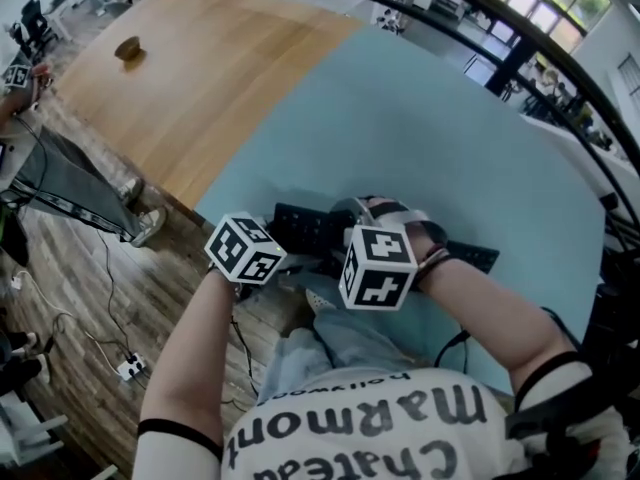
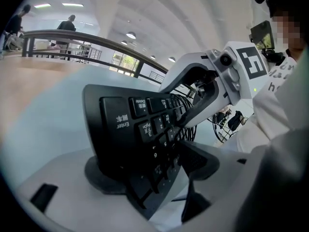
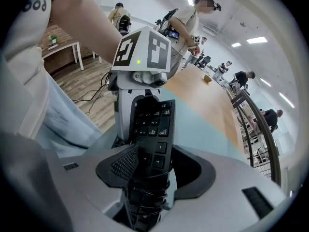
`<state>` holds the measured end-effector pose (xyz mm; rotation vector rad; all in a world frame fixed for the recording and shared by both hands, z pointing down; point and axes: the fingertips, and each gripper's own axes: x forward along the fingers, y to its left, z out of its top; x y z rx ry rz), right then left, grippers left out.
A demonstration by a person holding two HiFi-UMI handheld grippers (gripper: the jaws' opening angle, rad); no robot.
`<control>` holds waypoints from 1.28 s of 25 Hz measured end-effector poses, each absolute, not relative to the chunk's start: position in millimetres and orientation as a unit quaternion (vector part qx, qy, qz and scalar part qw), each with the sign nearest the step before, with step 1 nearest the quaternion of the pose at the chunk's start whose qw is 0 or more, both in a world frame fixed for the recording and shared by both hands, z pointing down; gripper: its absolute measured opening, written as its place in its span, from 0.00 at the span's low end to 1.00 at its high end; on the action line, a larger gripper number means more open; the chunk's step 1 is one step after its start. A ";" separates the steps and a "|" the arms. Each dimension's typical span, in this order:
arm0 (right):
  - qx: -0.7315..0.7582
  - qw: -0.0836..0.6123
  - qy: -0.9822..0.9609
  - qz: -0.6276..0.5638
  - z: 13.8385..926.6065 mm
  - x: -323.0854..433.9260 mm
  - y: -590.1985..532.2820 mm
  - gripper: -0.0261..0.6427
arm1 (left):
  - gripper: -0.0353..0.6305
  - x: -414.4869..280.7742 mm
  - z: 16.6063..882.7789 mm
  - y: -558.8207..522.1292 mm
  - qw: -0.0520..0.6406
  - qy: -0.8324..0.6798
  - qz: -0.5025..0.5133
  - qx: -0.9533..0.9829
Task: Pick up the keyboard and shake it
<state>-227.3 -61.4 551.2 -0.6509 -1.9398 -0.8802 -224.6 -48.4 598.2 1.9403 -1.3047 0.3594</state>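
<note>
A black keyboard (image 1: 303, 230) hangs between both grippers at the near edge of the teal table (image 1: 450, 138). In the head view its middle is hidden by the right hand and the two marker cubes, left (image 1: 245, 249) and right (image 1: 378, 267). My left gripper (image 2: 149, 170) is shut on one end of the keyboard (image 2: 135, 129), pads on its back and on its key face. My right gripper (image 3: 152, 166) is shut on the other end of the keyboard (image 3: 153, 122), beside a coiled black cable (image 3: 145, 197). Each gripper faces the other along the board.
Wooden tabletop (image 1: 200, 68) lies beyond the teal mat, with a small brown object (image 1: 128, 48) on it. A black railing (image 1: 520, 28) curves behind the table. Cables and a plug (image 1: 130, 366) lie on the plank floor at left. People stand in the background (image 3: 193, 18).
</note>
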 end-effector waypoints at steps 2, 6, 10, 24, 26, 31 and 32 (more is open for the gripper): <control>-0.259 0.440 -0.784 -0.353 551.6 -228.0 -59.0 0.39 | 0.55 -225.4 598.7 -47.7 0.377 -0.514 0.140 0.758; -0.254 0.433 -0.787 -0.360 547.3 -223.6 -60.0 0.39 | 0.52 -223.5 585.1 -55.5 0.396 -0.521 0.065 0.753; -0.246 0.431 -0.787 -0.367 546.5 -222.6 -61.6 0.39 | 0.47 -224.7 580.3 -58.6 0.391 -0.521 0.045 0.758; -0.193 0.435 -0.817 -0.326 544.7 -224.6 -68.6 0.41 | 0.45 -232.7 581.6 -53.8 0.379 -0.524 0.038 0.761; -0.173 0.432 -0.838 -0.286 535.8 -219.2 -79.2 0.42 | 0.44 -232.5 580.1 -53.3 0.374 -0.524 0.036 0.764; -0.105 0.393 -0.900 -0.159 503.9 -202.8 -112.3 0.42 | 0.44 -236.2 579.7 -50.8 0.364 -0.527 0.047 0.767; -0.090 0.381 -0.911 -0.132 499.4 -196.1 -118.3 0.42 | 0.44 -236.9 580.4 -50.4 0.363 -0.527 0.050 0.767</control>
